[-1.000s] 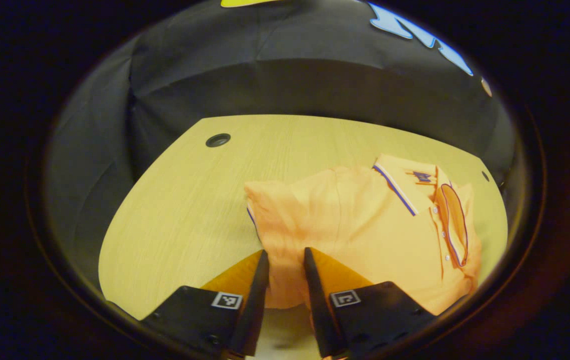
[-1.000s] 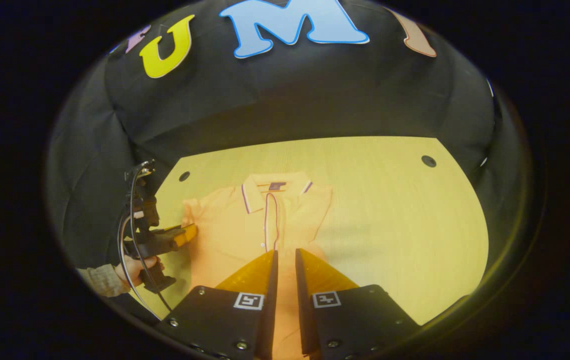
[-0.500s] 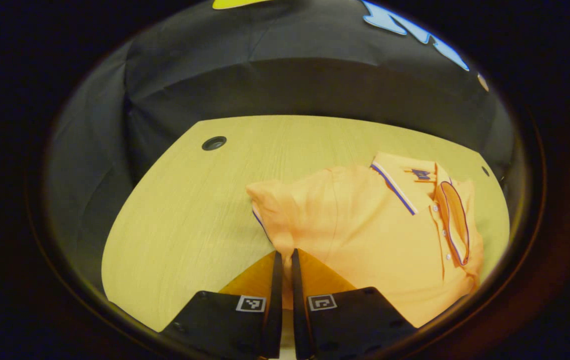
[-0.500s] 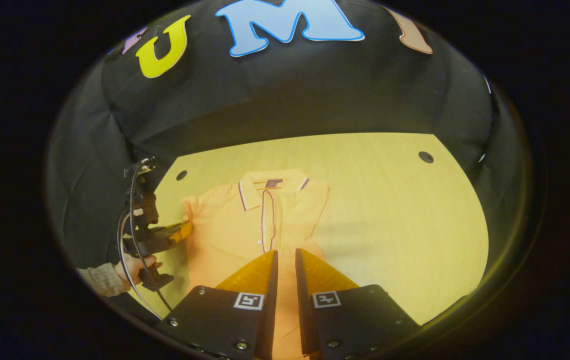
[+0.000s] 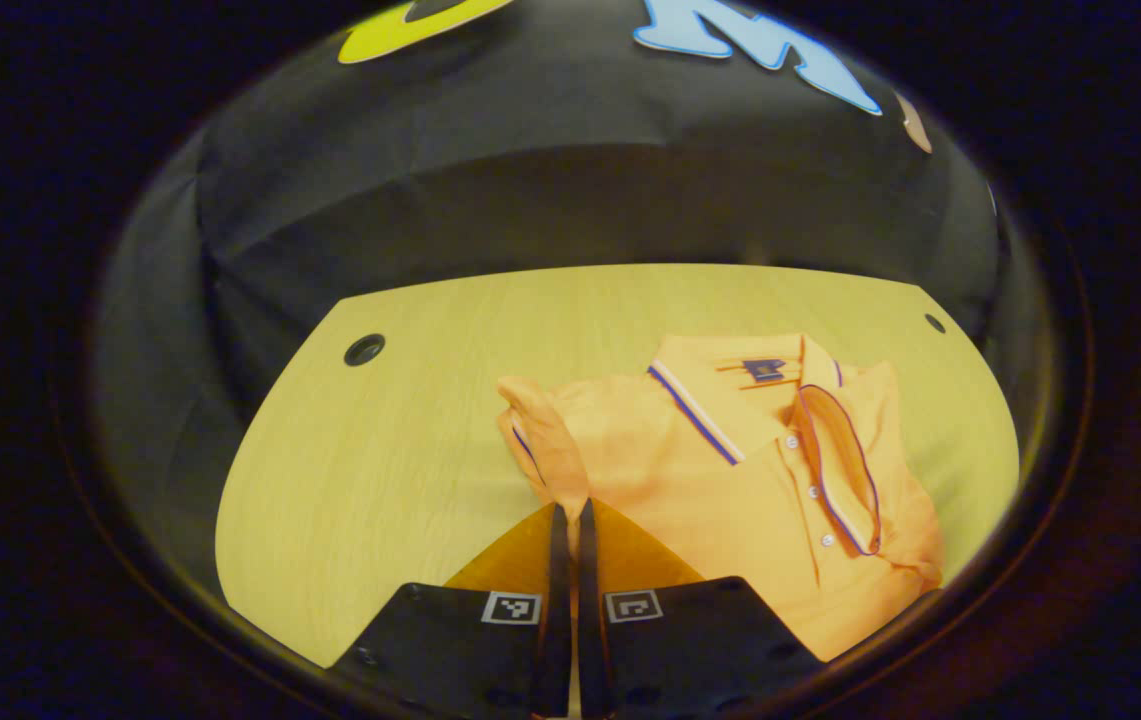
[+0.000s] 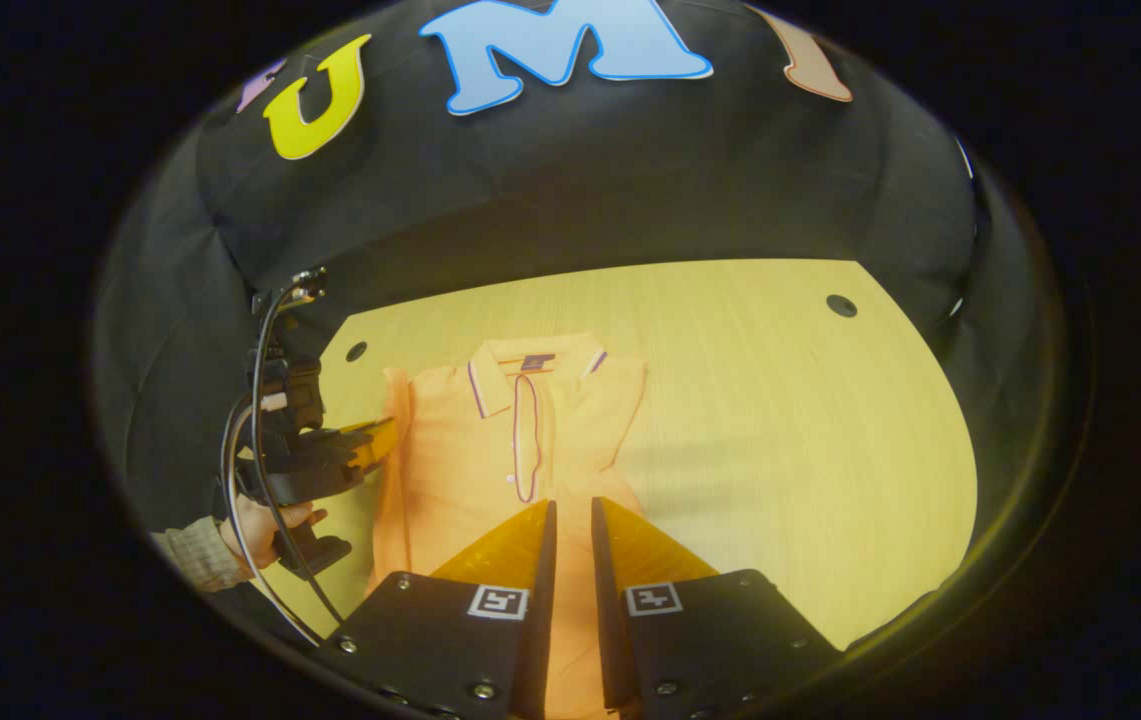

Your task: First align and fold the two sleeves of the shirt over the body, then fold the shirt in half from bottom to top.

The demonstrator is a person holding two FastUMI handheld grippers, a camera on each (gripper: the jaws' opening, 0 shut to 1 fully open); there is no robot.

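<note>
One orange shirt (image 5: 730, 480) lies on one wooden table (image 5: 380, 470), and the table top has two round holes, one near its far left corner (image 5: 364, 349) and one near its far right corner (image 5: 934, 323). Two grippers are in use: the left gripper (image 5: 568, 520) and the right gripper (image 6: 570, 520), each with two fingers. One hand (image 6: 255, 520) of a person shows, holding the left gripper.

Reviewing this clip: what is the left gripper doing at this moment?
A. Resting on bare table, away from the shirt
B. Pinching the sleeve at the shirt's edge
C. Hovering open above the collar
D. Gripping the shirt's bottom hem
B: in the left gripper view the left gripper has its fingers closed together on the raised sleeve at the side of the shirt.
</note>
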